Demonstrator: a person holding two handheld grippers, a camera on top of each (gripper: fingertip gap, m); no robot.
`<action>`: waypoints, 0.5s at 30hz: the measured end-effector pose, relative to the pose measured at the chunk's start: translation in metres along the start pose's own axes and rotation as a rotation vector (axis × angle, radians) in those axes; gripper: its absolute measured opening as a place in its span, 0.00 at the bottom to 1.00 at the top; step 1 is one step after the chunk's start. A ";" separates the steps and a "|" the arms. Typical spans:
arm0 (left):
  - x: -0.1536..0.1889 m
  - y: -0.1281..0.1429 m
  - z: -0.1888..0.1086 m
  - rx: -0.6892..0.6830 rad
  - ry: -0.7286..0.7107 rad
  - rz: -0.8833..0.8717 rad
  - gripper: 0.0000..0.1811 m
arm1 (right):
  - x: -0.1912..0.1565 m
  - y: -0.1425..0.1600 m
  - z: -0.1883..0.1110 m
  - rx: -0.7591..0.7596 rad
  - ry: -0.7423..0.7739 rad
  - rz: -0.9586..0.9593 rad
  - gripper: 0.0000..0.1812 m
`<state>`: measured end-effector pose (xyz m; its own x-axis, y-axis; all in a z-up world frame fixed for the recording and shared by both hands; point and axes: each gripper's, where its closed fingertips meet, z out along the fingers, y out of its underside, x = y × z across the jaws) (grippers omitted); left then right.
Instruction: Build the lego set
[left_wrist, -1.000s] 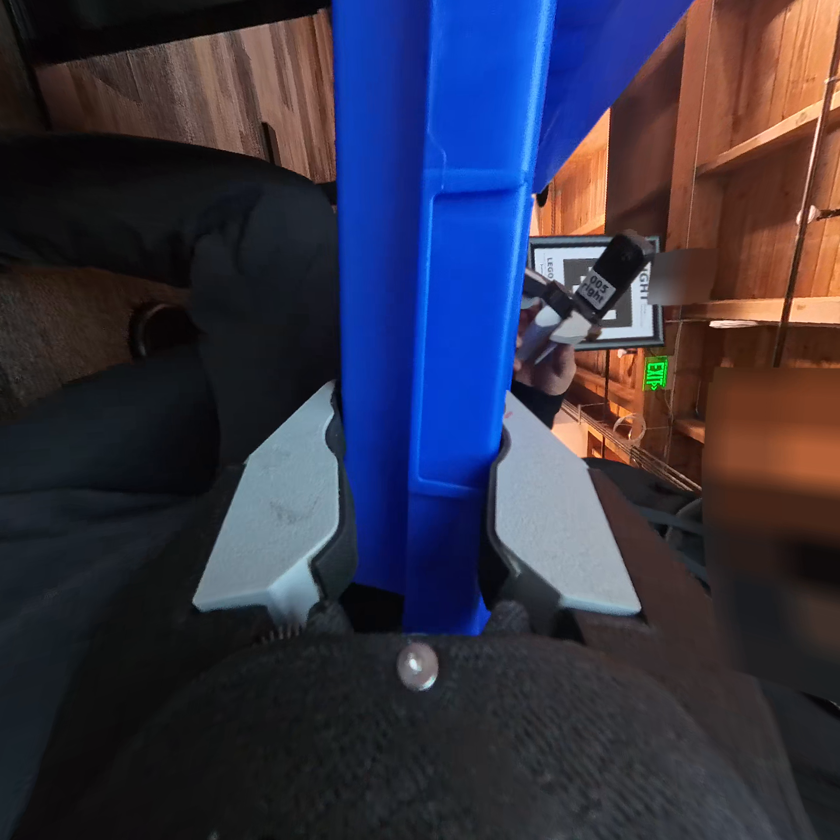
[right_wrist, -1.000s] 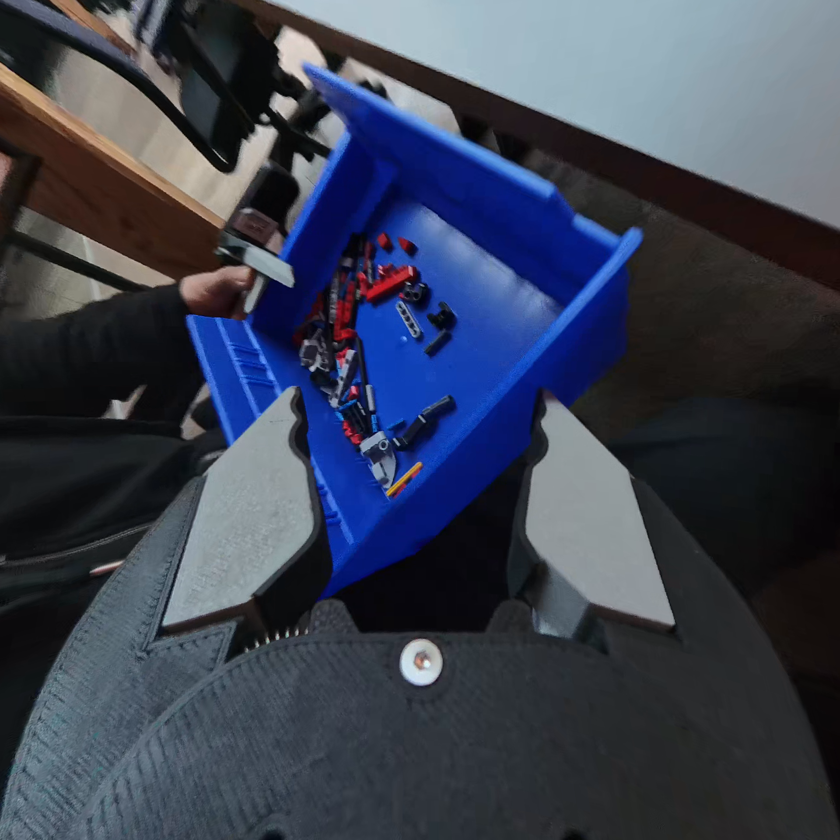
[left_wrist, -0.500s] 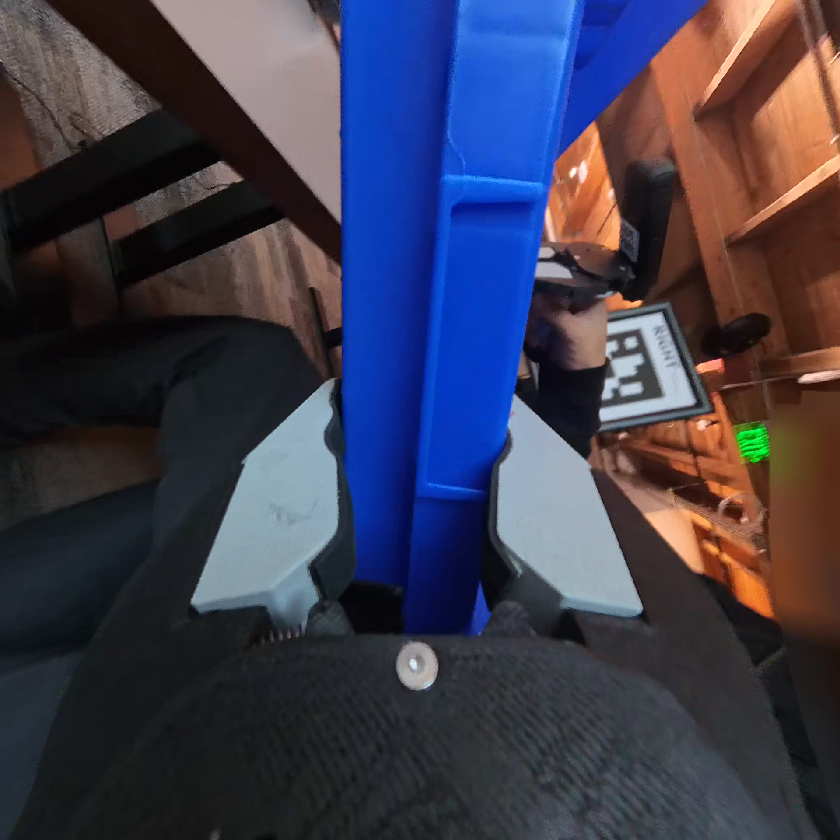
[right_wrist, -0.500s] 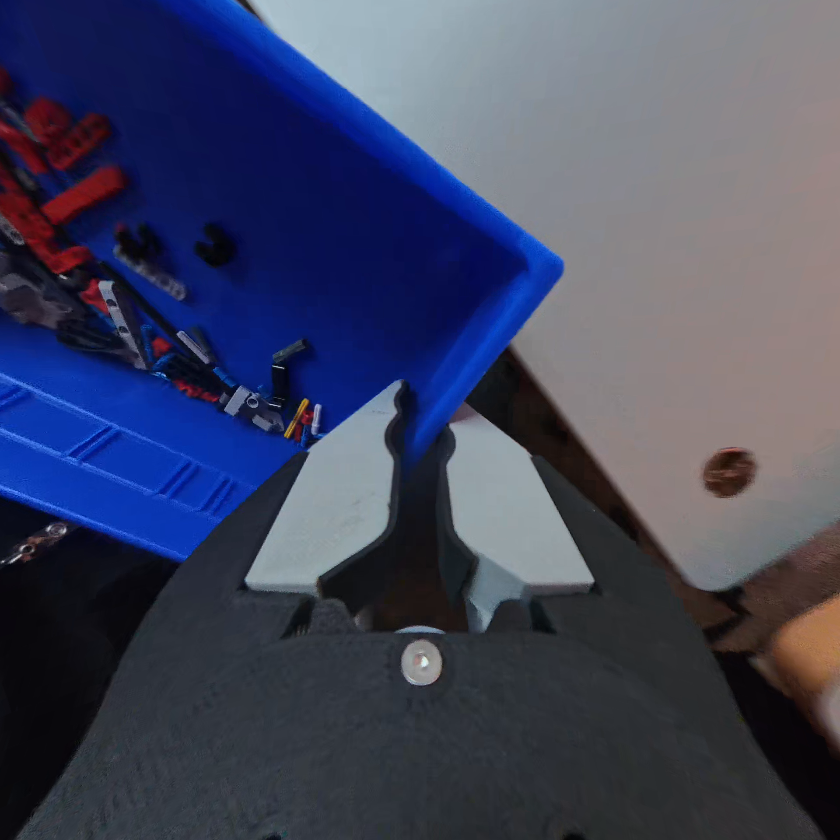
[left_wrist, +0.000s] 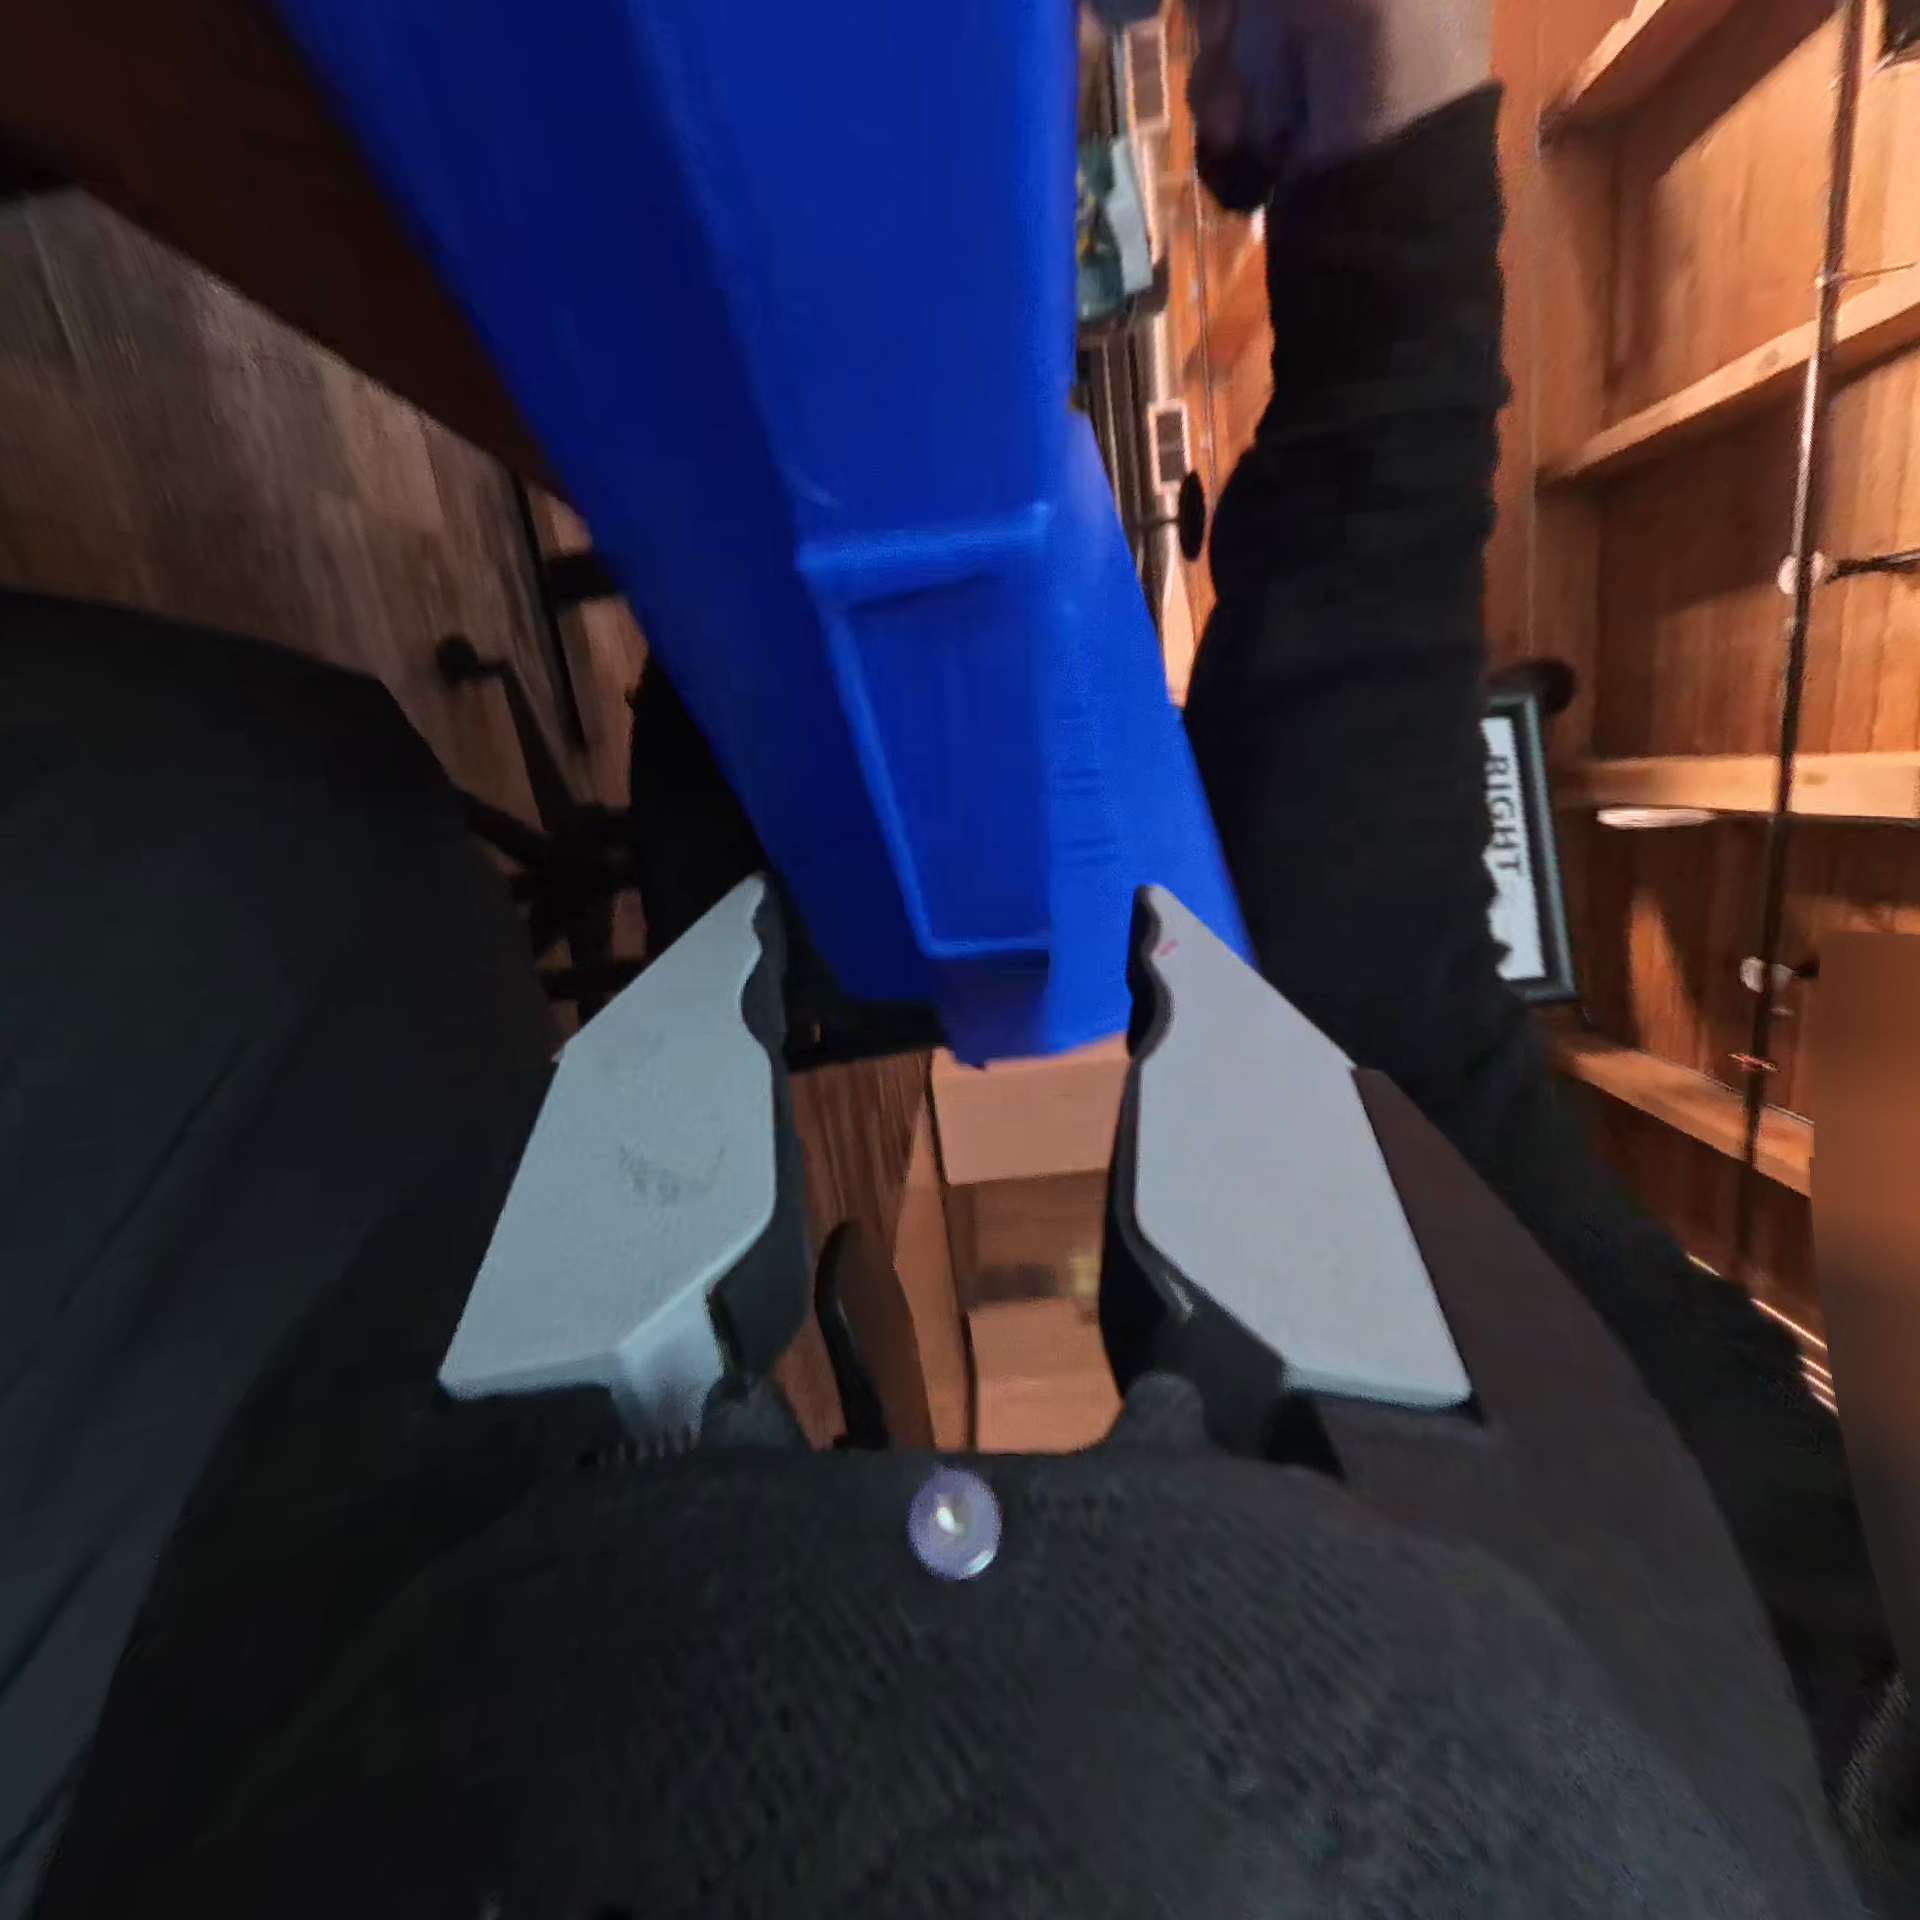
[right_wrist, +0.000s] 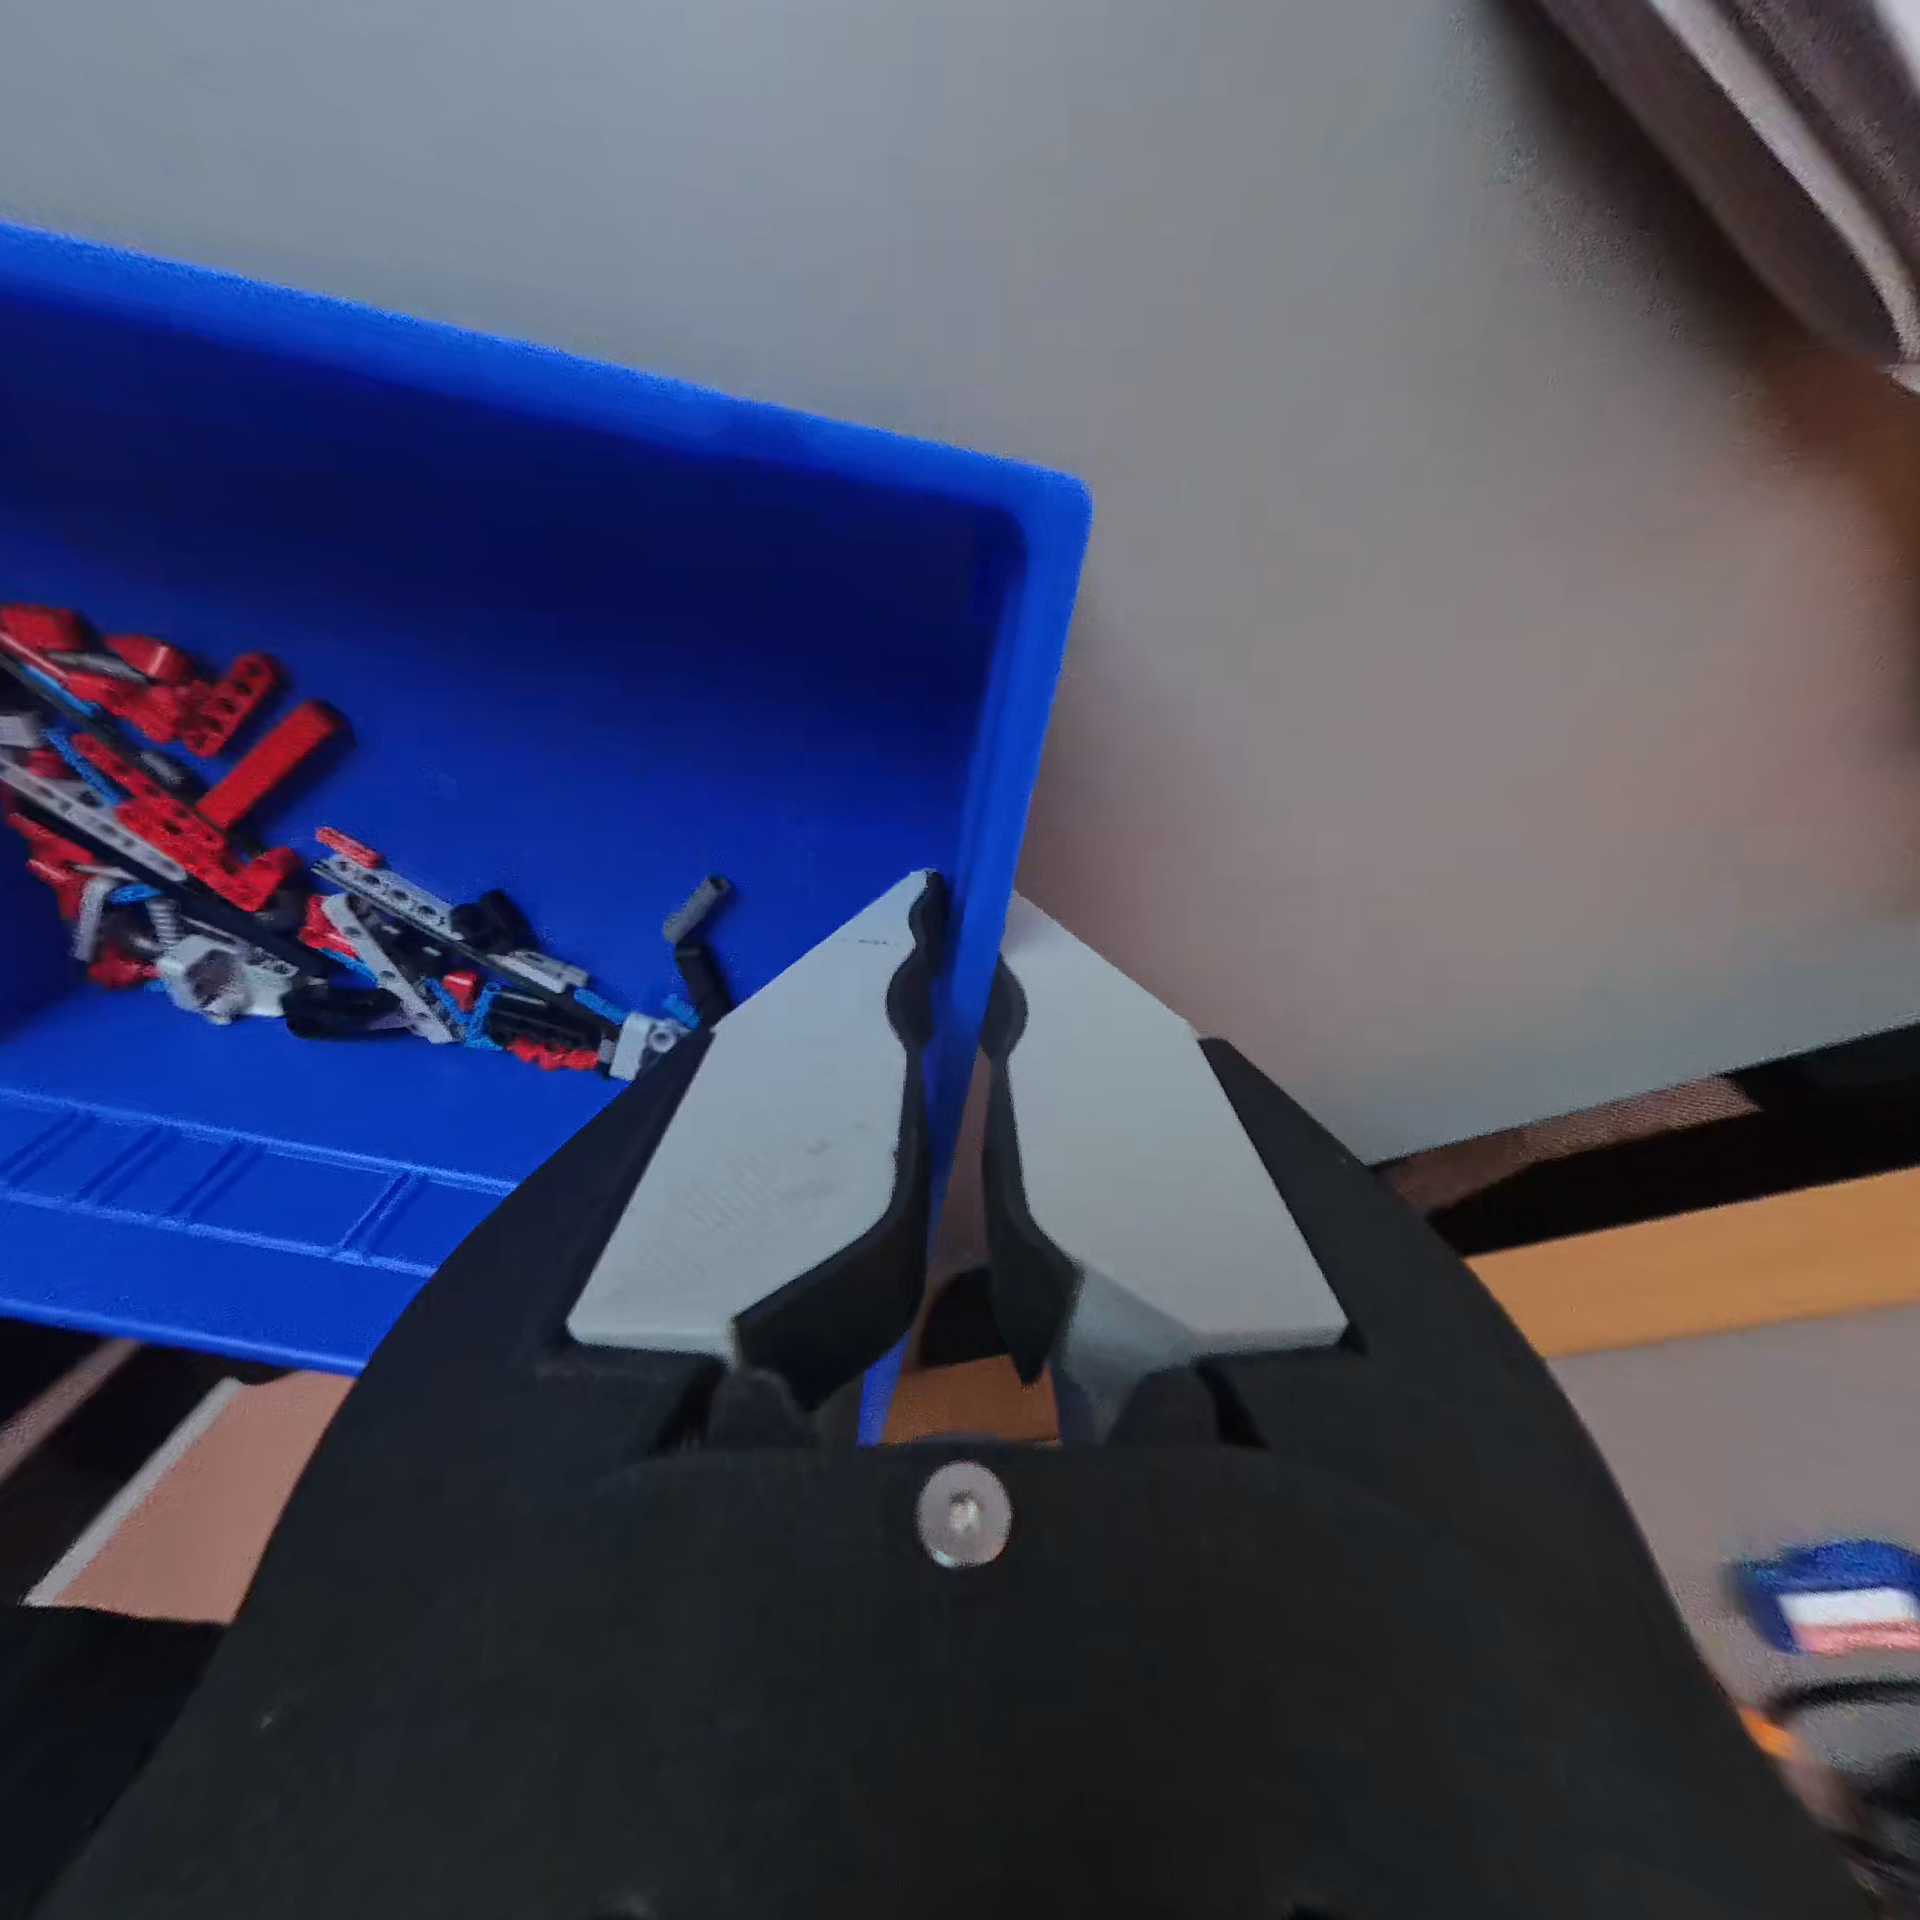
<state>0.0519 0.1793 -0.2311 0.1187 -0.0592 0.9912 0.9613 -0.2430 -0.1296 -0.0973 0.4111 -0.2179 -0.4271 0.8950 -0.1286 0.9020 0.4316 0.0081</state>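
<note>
Two grippers bracket one blue plastic bin (right_wrist: 644, 582): the right gripper (right_wrist: 961, 914) is clamped on the bin's side wall at a corner, one finger inside and one outside. Left gripper (left_wrist: 945, 935) is spread wide, with the bin's lower corner (left_wrist: 997, 977) between its fingertips, gap visible on the left finger's side. Loose red, grey and black lego pieces (right_wrist: 260, 883) lie heaped along the bin's inner floor, bin tilted.

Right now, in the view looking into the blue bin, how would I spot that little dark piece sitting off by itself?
Find the blue bin and the heap of red, grey and black lego pieces on its floor. Right of that heap, near the right gripper, lies a short dark grey pin, apart from the tangle.
</note>
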 end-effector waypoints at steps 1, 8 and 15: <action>0.003 -0.001 -0.002 -0.017 0.053 -0.022 0.30 | 0.013 -0.004 -0.001 0.012 0.016 -0.029 0.00; -0.005 -0.010 -0.051 -0.189 0.056 0.179 0.24 | 0.088 -0.033 -0.010 -0.025 0.169 -0.329 0.04; -0.012 -0.023 -0.091 -0.479 0.008 0.450 0.25 | 0.124 -0.057 -0.024 -0.056 0.243 -0.279 0.10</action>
<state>0.0058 0.0972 -0.2428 0.4802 -0.2624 0.8370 0.6007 -0.5969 -0.5318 -0.2033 0.5005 -0.2108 -0.6648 0.7395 0.1054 0.7466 0.6625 0.0612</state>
